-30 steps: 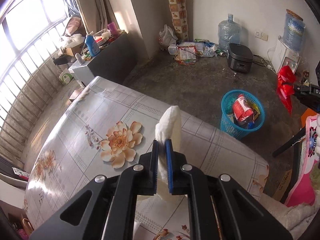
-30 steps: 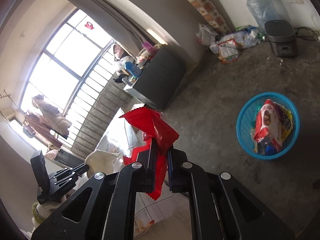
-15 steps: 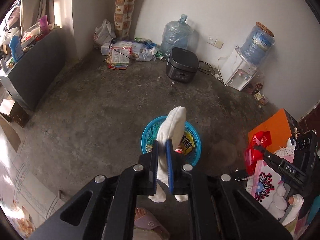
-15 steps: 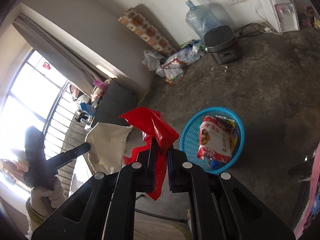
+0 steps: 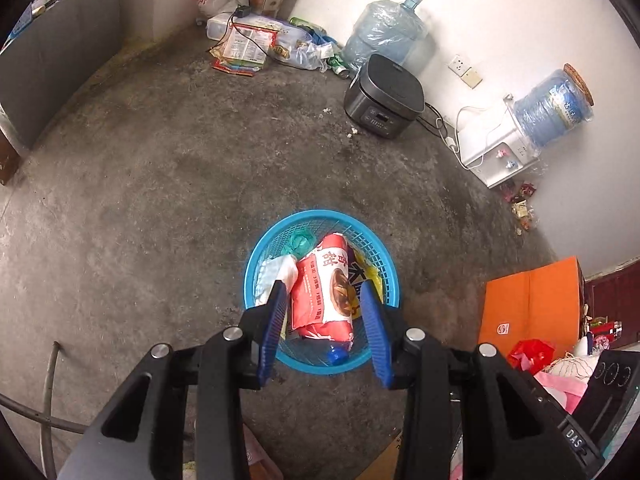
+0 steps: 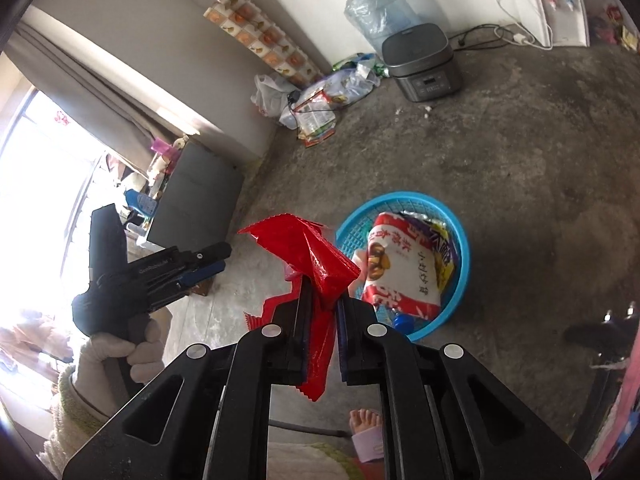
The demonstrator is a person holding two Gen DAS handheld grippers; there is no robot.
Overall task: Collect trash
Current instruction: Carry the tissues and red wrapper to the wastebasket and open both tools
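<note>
The concrete floor [image 5: 168, 184] fills most of the left wrist view, and low centre in it sits the blue mesh basket [image 5: 256, 256], already loaded. A big red-and-white snack bag [image 5: 324, 288] lies across the middle, a crumpled white tissue [image 5: 276, 276] rests against the left inner wall, and a blue bottle cap [image 5: 336, 354] peeks out at the near rim.

The left gripper [image 5: 322, 320] hangs right over that basket. Its jaws have just been opening and now stand apart with nothing between them, so the drop step on this side looks done.

Over to the right wrist view: the right gripper [image 6: 322, 304] is clamped on a creased red wrapper [image 6: 308, 252], which sticks up at frame centre. The basket lies just right of it, lower centre-right, not yet under the fingers.

So the step in hand is the second deposit. The next move calls for carrying the wrapper rightward over the rim, then letting go. It is light and may flutter, so a low release seems wise.
</note>
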